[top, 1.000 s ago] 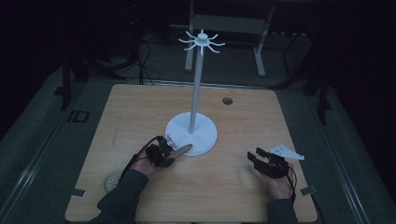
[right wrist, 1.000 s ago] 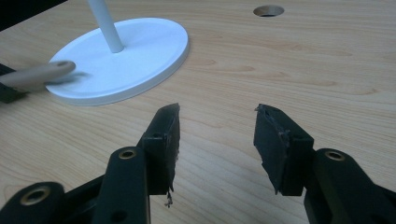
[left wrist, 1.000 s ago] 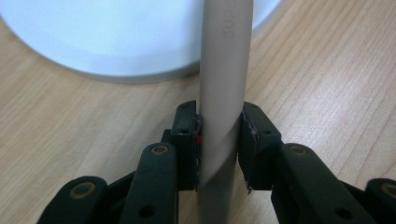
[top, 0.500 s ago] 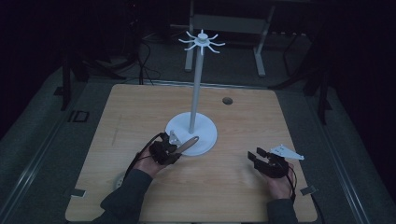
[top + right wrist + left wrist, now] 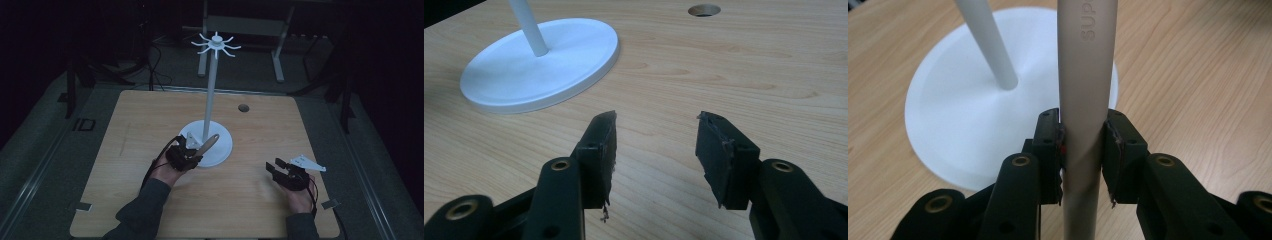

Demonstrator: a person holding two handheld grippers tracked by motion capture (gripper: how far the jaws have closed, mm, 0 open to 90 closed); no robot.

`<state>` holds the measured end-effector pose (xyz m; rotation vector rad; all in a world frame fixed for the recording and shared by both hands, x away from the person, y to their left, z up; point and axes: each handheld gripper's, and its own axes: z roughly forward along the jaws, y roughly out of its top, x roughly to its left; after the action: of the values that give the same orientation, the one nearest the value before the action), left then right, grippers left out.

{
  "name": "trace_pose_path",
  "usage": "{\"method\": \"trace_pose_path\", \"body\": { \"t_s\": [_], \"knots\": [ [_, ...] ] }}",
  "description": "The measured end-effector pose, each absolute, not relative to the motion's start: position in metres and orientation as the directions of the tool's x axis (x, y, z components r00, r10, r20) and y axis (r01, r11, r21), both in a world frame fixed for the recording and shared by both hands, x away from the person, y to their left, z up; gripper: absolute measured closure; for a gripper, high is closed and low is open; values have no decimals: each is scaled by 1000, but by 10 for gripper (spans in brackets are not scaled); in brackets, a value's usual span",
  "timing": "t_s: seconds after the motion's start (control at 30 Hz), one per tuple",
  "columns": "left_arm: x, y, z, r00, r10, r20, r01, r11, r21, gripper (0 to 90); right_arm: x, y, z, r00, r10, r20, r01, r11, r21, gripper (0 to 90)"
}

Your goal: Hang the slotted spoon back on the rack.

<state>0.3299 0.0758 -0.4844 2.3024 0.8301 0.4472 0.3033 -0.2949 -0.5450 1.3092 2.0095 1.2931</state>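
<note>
A light wooden table (image 5: 150, 120) carries a tall white stand with a round flat base (image 5: 220, 150), a slim upright pole (image 5: 209, 95) and a crown of curved hooks (image 5: 216, 44) at its top. The black two-jaw left gripper (image 5: 192, 156) sits at the near left edge of that base, held by a hand (image 5: 165, 172) in a dark sleeve (image 5: 137, 215). Its jaws are pressed against both sides of a pale beige rounded handle (image 5: 1083, 100), which carries raised letters reading "SUP" and runs straight out between the pads over the white disc. From the high view the handle (image 5: 209, 145) slants up and away from the gripper across the base, ending close to the pole; what sort of utensil it belongs to is hard to make out in the dim light. The black two-jaw right gripper (image 5: 274, 167) rests well apart at the right side of the table, its jaws spread wide with bare wood between them and nothing in them. In the right gripper view (image 5: 656, 135) the base lies ahead and to the left, and a small round hole in the tabletop (image 5: 704, 9) shows farther off.
</note>
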Motion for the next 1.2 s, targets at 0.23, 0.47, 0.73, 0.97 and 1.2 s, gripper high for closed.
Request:
{"method": "trace_pose_path", "body": {
  "t_s": [0.23, 0.47, 0.73, 0.97, 1.2],
  "knots": [
    [327, 70, -472, 739, 668, 90, 423, -564, 709, 714, 303, -294, -546, -473, 870, 139, 490, 128, 863, 502],
    [327, 65, -462, 725, 682, 91, 415, -539, 733, 714, 304, -294, -547, -475, 869, 137, 489, 131, 863, 502],
    [327, 60, -448, 712, 697, 88, 393, -499, 772, 716, 304, -294, -547, -472, 871, 139, 495, 131, 859, 502],
    [326, 60, -438, 701, 708, 89, 361, -459, 812, 719, 304, -295, -547, -470, 871, 140, 493, 128, 861, 502],
    [325, 64, -431, 691, 718, 89, 336, -427, 840, 720, 304, -295, -547, -467, 873, 141, 494, 125, 861, 501]
  ]
}}
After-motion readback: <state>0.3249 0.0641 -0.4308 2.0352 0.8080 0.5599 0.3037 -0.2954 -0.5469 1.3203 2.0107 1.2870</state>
